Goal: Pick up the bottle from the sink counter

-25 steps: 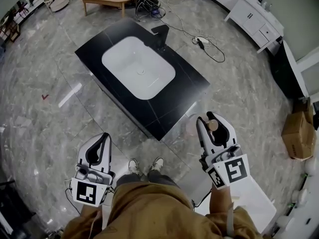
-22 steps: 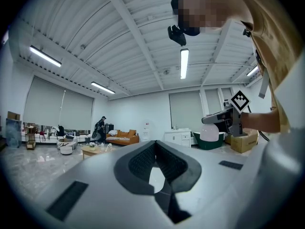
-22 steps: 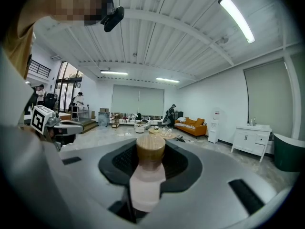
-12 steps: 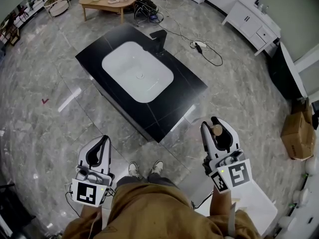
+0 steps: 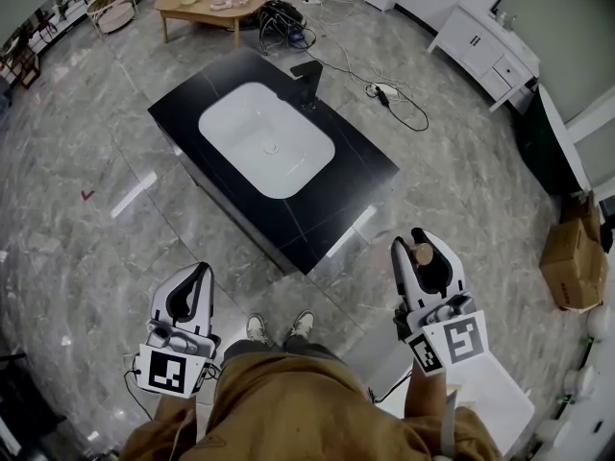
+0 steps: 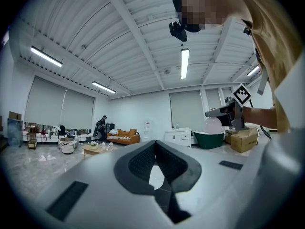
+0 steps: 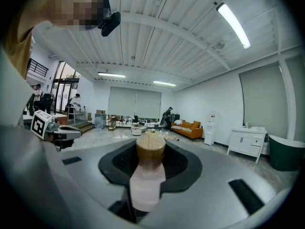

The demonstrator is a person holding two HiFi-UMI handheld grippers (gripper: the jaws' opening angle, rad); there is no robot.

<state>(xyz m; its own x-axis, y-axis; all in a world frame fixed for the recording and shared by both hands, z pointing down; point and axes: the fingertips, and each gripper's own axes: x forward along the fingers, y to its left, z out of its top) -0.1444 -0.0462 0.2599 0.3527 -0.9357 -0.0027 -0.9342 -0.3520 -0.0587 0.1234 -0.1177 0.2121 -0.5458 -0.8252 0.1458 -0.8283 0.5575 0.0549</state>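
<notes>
Holding the bottle [image 7: 147,178] in my right claw [image 5: 418,244], I have it off the sink counter [image 5: 357,173] and out over the grey marble floor [image 5: 96,248], just past the counter's near corner. Compared with a second ago, that claw sits lower and further right in the head view, closer to my body and a little further from the counter edge. The grip itself looks the same: the jaws stand partly apart and their dark pads press on the bottle's pale pink body from both sides. My left claw [image 5: 204,270] has not shifted. It hangs low on my left side, near my shoes [image 5: 279,323], with its jaw tips brought together and nothing between them.

The bottle's long axis runs along the right claw's jaws. Its wood-coloured cap [image 5: 420,254] points forward, away from me, and shows between the jaw tips, while the base end sits back towards the claw's body. In the right gripper view the cap faces out into the room, with the pink body below it running back between the pads. The bottle lies in line with the jaws, not tilted across them.

On the counter, the white basin [image 5: 267,140] and the dark tap [image 5: 307,73] at its far side are well apart from both claws.
</notes>
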